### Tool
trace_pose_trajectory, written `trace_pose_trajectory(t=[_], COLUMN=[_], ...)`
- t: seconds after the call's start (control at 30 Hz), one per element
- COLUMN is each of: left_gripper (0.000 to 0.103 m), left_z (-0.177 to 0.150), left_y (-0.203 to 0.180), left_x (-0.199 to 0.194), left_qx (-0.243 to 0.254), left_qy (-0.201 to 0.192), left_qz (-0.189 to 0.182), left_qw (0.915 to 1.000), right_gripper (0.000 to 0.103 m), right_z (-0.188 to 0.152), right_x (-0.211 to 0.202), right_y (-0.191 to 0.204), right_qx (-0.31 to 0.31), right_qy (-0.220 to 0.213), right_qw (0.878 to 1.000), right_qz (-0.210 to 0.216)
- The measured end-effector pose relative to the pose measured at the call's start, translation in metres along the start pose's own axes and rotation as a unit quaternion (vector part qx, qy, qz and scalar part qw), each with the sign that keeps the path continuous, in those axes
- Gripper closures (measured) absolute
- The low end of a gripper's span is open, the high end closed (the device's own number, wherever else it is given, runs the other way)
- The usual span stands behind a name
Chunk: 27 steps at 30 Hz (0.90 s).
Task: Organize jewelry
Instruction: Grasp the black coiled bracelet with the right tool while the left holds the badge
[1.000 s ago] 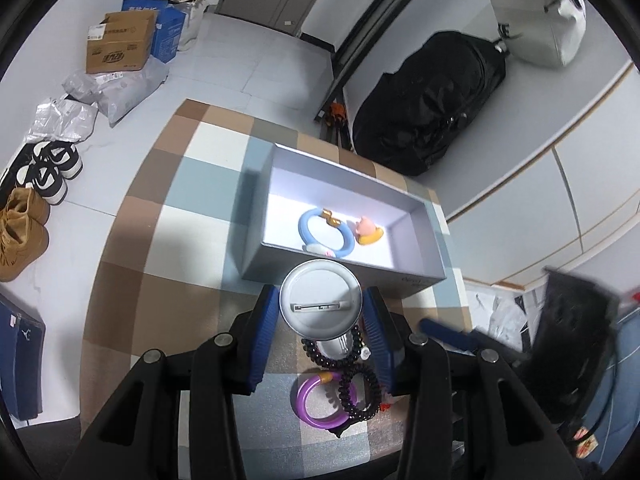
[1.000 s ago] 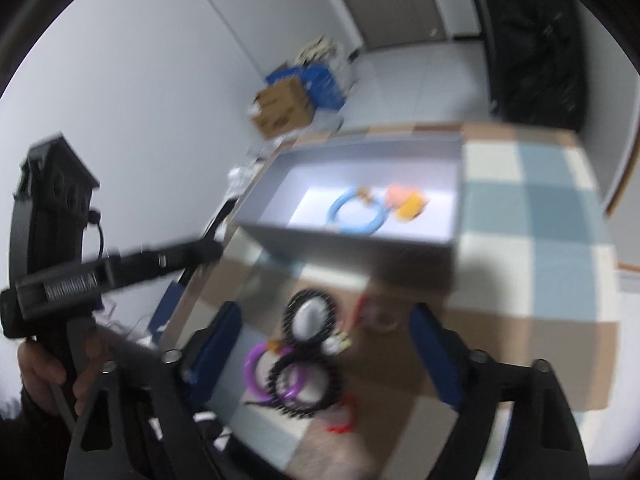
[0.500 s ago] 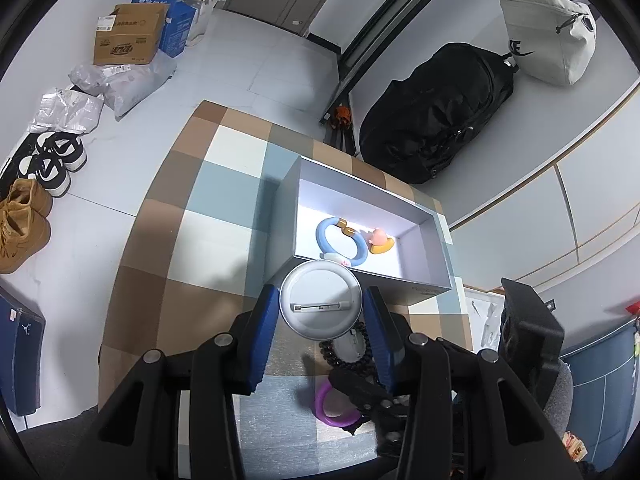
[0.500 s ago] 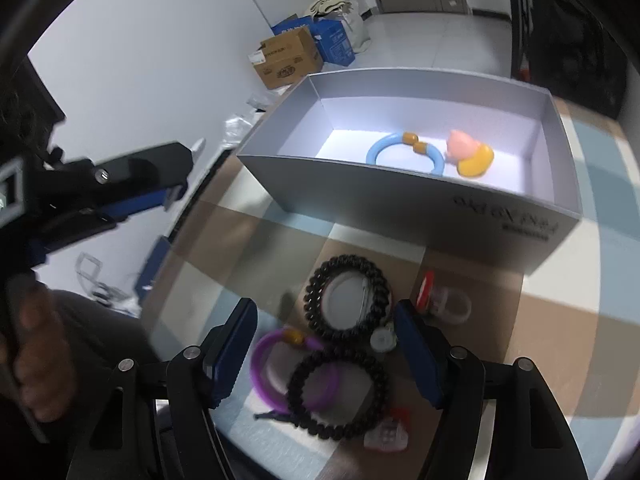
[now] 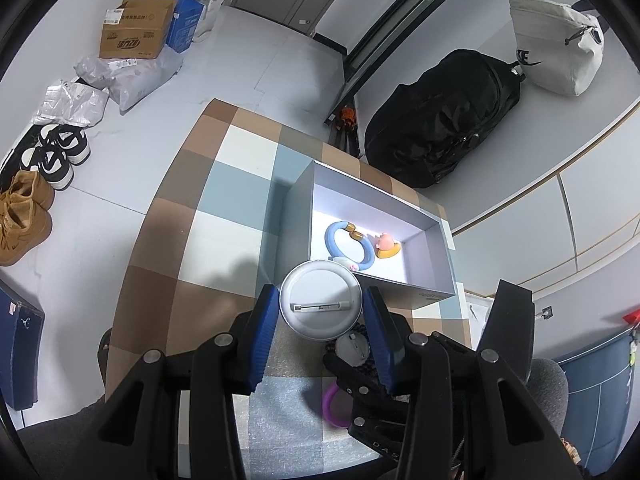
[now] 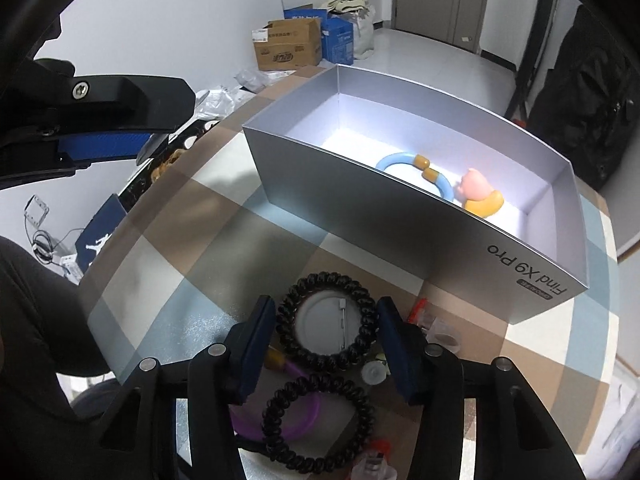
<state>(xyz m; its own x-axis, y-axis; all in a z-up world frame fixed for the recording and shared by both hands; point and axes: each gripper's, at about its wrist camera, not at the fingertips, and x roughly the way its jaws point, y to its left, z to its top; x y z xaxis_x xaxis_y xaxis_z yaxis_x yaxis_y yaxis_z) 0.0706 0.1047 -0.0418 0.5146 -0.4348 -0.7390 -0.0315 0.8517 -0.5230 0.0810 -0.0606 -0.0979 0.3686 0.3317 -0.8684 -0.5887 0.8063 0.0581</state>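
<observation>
Up high, the left gripper (image 5: 321,330) pinches a white pin badge (image 5: 321,305) just before the gray box (image 5: 424,280). Low down, the right gripper (image 6: 326,344) is spread around a black coil ring (image 6: 327,320) on the checked table (image 6: 168,280). 2 toys lie inside the box.

The left tool (image 5: 322,334) now carries its white badge (image 5: 321,306) higher above the table; the right tool (image 6: 326,346) now straddles the black coil hair tie (image 6: 328,332)
</observation>
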Motion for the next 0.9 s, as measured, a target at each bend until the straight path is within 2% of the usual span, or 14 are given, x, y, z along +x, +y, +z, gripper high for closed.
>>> trace_pose_trajectory(t=[0.1,0.3,0.33,0.37,0.5,0.77,0.9], left_gripper=[0.066,0.066,0.066,0.066,0.066,0.066,0.066], left_z=[0.0,-0.001,-0.001,-0.001,-0.001,0.0,0.001], left_y=[0.0,0.0,0.0,0.0,-0.004,-0.003,-0.003], left_x=[0.0,0.001,0.001,0.001,0.003,0.007,0.009], left_qx=[-0.001,-0.002,-0.002,-0.002,0.002,-0.003,-0.004], left_qy=[0.0,0.003,0.003,0.002,0.003,0.008,0.009], left_qz=[0.0,0.002,0.002,0.003,0.005,0.01,0.011], left_qw=[1.0,1.0,1.0,1.0,1.0,0.9999,0.9999], right_gripper=[0.058,0.06,0.063,0.073,0.075,0.075,0.094], right_z=[-0.003,-0.008,-0.008,-0.008,-0.002,0.002,0.005], right_x=[-0.004,-0.018,-0.021,-0.025,-0.033,-0.008,-0.005], right_y=[-0.004,-0.017,-0.019,-0.02,-0.026,-0.034,-0.035], right_qx=[0.009,0.046,0.049,0.05,0.053,0.072,0.074], right_qy=[-0.01,-0.025,-0.028,-0.033,-0.049,-0.002,0.003], right_qw=[1.0,0.998,0.997,0.997,0.996,0.996,0.995], right_qz=[0.007,0.043,0.047,0.052,0.06,0.059,0.061])
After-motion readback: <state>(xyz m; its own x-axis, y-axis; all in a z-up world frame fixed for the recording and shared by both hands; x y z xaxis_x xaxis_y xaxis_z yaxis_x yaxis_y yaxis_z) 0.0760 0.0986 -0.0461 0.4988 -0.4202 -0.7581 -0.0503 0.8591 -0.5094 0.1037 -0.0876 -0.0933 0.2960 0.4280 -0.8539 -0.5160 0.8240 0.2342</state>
